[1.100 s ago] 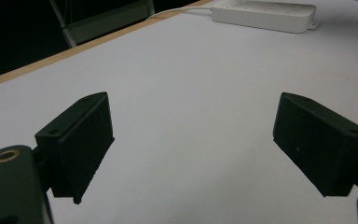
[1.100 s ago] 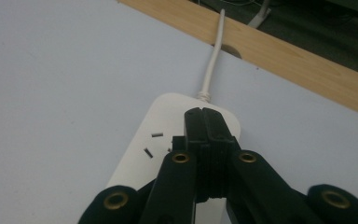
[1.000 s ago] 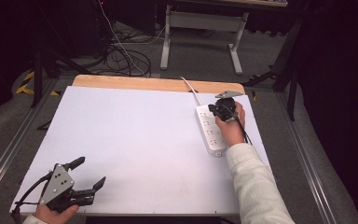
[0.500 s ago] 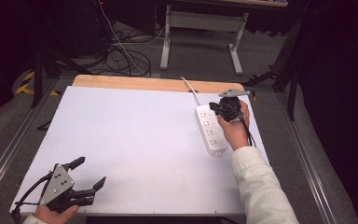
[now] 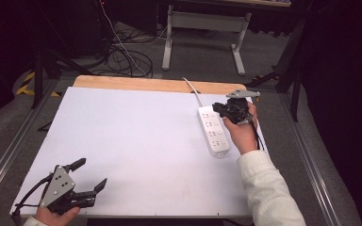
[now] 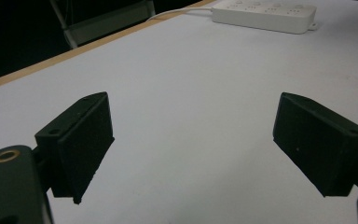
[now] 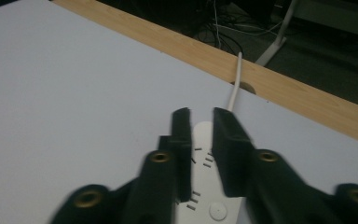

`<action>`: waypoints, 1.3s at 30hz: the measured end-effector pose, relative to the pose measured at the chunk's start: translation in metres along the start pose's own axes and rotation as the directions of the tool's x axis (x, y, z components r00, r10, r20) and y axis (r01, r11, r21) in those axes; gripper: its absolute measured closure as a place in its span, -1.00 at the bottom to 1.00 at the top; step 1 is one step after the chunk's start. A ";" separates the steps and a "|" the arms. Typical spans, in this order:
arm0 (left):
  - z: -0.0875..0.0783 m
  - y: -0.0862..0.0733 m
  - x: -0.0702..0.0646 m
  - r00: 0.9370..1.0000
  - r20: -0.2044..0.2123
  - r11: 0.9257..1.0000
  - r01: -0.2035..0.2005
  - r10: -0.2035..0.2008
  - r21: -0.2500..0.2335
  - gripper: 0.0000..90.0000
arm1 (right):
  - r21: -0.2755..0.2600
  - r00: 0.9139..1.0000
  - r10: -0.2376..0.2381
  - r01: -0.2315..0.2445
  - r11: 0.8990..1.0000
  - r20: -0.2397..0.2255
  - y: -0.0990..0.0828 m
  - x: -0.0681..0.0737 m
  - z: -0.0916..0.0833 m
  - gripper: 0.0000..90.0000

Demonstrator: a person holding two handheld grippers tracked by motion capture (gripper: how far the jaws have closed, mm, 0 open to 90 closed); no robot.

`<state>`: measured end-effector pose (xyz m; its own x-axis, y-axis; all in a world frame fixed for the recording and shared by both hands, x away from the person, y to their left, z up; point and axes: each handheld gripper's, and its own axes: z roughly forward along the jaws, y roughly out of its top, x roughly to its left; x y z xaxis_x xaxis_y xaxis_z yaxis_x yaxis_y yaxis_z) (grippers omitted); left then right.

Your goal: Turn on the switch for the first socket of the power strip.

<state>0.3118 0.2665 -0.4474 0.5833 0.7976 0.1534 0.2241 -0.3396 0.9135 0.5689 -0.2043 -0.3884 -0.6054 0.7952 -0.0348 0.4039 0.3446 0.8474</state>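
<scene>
1. Two tools are in play. The right tool [image 5: 220,109] hovers at the upper right of the high view, over the far end of the long white plastic power strip [image 5: 213,131]. In the right gripper view its jaws stand narrow, a slim gap between them and nothing in it, with the strip's far sockets and round button just beneath.
2. One risk, as I judge it: jaws this close together could come down on a socket slot or the button rather than on the strip's edges, and the strip would skate across the smooth worktop instead of being gripped.
3. The strip's thin white cord [image 5: 193,89] runs off the far edge, over the pale wooden strip [image 5: 136,84] of the worktop. A pull toward the person may draw it taut and swing the strip round.
4. The left tool [image 5: 89,177] sits at the lower left of the high view with its jaws spread wide and empty, low over the white worktop [image 5: 136,136] and well apart from the strip. It cannot steady the strip from there, so any slide goes unchecked.
5. The right hand [image 5: 242,134] and pale sleeve [image 5: 266,188] lie just beside the strip's near end; a nudge from the wrist could shift it.
</scene>
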 end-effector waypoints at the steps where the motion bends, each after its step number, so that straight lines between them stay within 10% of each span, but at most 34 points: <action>1: 0.000 0.000 0.000 1.000 0.000 1.000 -0.001 0.001 0.001 -0.72 | -0.008 1.000 -0.004 0.004 1.000 -0.006 0.000 0.001 -0.002 0.60; 13: 0.000 0.000 -0.001 1.000 0.003 1.000 0.005 -0.005 0.000 -0.72 | -0.098 0.996 -0.048 0.041 0.994 -0.076 -0.001 0.031 -0.048 -0.24; 39: 0.000 0.000 -0.001 1.000 -0.004 1.000 0.008 -0.008 0.000 -0.72 | -0.129 0.962 -0.110 0.080 0.988 -0.250 -0.062 0.072 -0.109 -0.70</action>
<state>0.3116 0.2656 -0.4475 0.5783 0.8024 0.1472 0.2290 -0.3328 0.9148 0.4251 -0.2230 -0.3858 -0.7983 0.6022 0.0055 0.2624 0.3396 0.9033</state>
